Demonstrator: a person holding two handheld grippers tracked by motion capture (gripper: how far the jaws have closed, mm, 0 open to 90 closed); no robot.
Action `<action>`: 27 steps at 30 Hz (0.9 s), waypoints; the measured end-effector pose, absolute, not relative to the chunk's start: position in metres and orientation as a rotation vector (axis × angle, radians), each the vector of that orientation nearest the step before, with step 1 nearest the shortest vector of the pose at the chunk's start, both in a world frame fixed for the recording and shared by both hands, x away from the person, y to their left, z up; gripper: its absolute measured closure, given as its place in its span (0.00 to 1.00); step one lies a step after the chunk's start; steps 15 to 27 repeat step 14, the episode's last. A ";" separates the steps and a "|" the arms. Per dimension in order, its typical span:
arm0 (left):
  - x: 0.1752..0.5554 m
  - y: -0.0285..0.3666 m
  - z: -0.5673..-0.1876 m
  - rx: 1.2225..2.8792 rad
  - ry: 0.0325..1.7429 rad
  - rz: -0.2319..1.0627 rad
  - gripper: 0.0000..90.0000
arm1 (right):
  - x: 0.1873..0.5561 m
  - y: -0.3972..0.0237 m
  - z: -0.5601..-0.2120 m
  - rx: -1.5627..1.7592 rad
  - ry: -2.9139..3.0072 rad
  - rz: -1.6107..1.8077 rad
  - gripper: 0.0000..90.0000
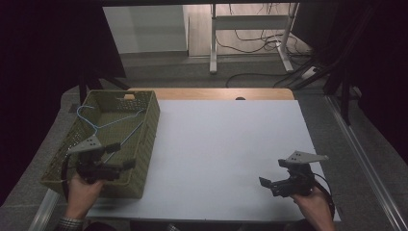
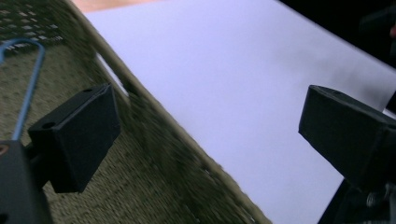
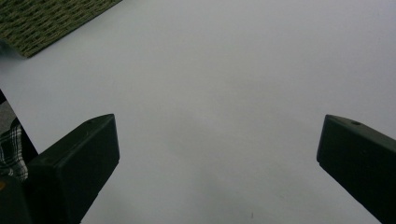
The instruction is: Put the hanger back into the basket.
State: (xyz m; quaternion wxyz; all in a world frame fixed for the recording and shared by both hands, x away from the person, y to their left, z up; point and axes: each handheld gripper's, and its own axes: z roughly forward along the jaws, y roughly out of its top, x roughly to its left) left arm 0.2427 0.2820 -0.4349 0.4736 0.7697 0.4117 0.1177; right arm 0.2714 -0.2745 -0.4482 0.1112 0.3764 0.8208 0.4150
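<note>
An olive woven basket (image 1: pixel 155 113) stands on the left of the white tabletop (image 1: pixel 226 144), and a blue wire hanger (image 1: pixel 89 118) lies inside it. My left gripper (image 1: pixel 122 155) hovers over the basket's near right corner, jaws wide apart and nothing between them. In the left gripper view the left gripper (image 2: pixel 210 121) straddles the basket's wall (image 2: pixel 154 135), with the hanger's blue loop (image 2: pixel 30 88) at the left. My right gripper (image 1: pixel 272 172) stands open above the bare white surface near the front right. The right gripper (image 3: pixel 217 149) faces the tabletop, with a basket corner (image 3: pixel 46 18) far off.
A wooden strip (image 1: pixel 211 94) runs along the table's far edge. Beyond it are white desk legs (image 1: pixel 212 43) and cables (image 1: pixel 250 43) on the floor. A metal rail (image 1: pixel 365 163) runs along the floor at the right. A plaid sleeve (image 3: pixel 9 149) shows at the left edge.
</note>
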 end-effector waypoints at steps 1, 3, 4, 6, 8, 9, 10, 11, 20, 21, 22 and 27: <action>0.240 0.279 -0.437 1.900 0.995 0.298 0.05 | 0.271 -0.275 -0.449 1.106 2.413 1.218 0.00; 0.236 0.273 -0.443 1.935 0.975 0.304 0.06 | 0.270 -0.275 -0.450 1.100 2.419 1.210 0.00; 0.235 0.270 -0.445 1.951 0.966 0.310 0.05 | 0.270 -0.274 -0.451 1.097 2.422 1.200 0.00; 0.233 0.266 -0.449 1.987 0.956 0.318 0.05 | 0.270 -0.273 -0.453 1.089 2.427 1.173 0.00; 0.232 0.262 -0.453 2.012 0.955 0.318 0.05 | 0.270 -0.272 -0.455 1.080 2.435 1.152 0.00; 0.232 0.262 -0.455 2.007 0.949 0.309 0.04 | 0.270 -0.271 -0.456 1.071 2.441 1.140 0.00; 0.233 0.261 -0.456 2.008 0.947 0.298 0.02 | 0.270 -0.270 -0.457 1.066 2.446 1.129 0.00; 0.234 0.261 -0.457 2.014 0.949 0.294 0.02 | 0.271 -0.270 -0.458 1.058 2.448 1.122 0.00; 0.234 0.260 -0.456 2.017 0.943 0.300 0.01 | 0.271 -0.269 -0.459 1.041 2.453 1.105 0.00; 0.234 0.260 -0.456 2.017 0.943 0.300 0.01 | 0.271 -0.269 -0.459 1.041 2.453 1.105 0.00; 0.234 0.260 -0.456 2.017 0.943 0.300 0.01 | 0.271 -0.269 -0.459 1.041 2.453 1.105 0.00; 0.234 0.260 -0.456 2.017 0.943 0.300 0.01 | 0.271 -0.269 -0.459 1.041 2.453 1.105 0.00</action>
